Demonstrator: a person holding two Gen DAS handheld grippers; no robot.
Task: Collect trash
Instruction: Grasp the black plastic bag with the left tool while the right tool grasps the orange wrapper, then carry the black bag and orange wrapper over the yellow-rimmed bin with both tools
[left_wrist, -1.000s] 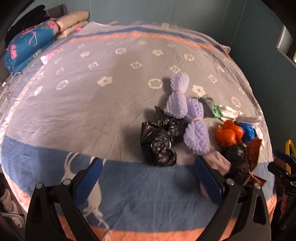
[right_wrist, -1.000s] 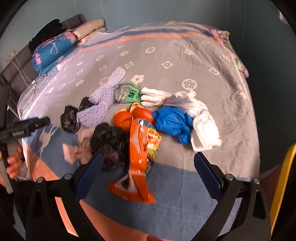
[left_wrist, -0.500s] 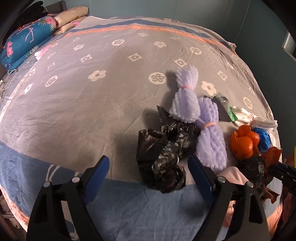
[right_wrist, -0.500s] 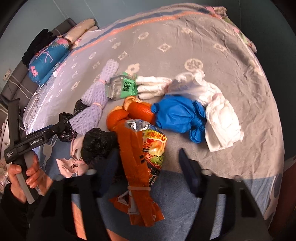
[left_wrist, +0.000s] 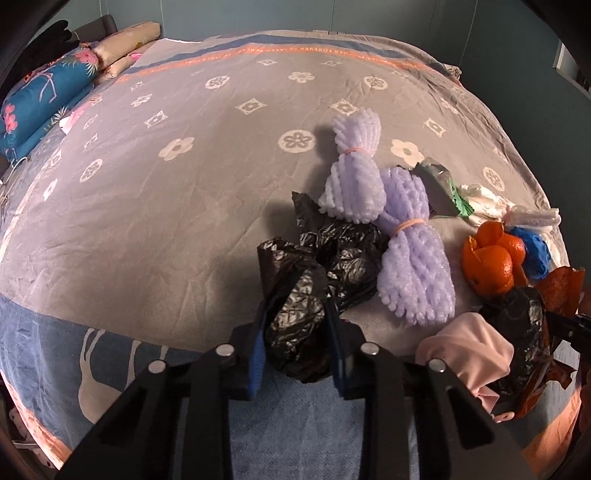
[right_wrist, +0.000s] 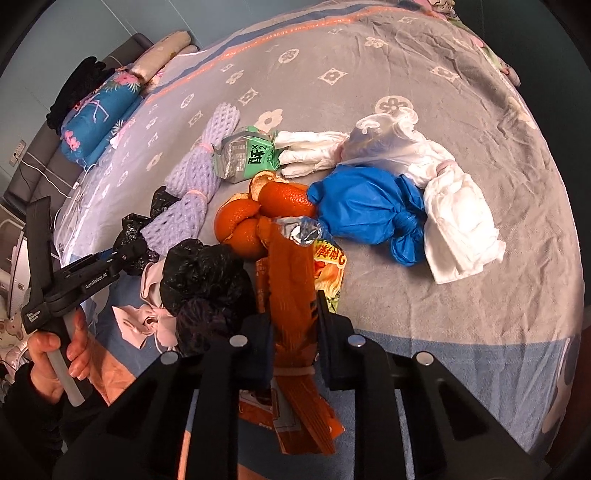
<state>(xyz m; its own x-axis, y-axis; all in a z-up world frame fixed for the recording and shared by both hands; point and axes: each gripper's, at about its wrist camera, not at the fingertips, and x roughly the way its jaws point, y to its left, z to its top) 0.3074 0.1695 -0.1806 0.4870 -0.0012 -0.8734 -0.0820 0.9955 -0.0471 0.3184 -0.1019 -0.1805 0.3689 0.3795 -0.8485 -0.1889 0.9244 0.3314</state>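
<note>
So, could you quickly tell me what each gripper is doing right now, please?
Left gripper: closed on the black plastic bag.
Right gripper: closed on the orange snack wrapper.

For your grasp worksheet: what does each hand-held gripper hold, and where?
Left gripper: black bag, near end. Right gripper: orange wrapper, mid-length.
</note>
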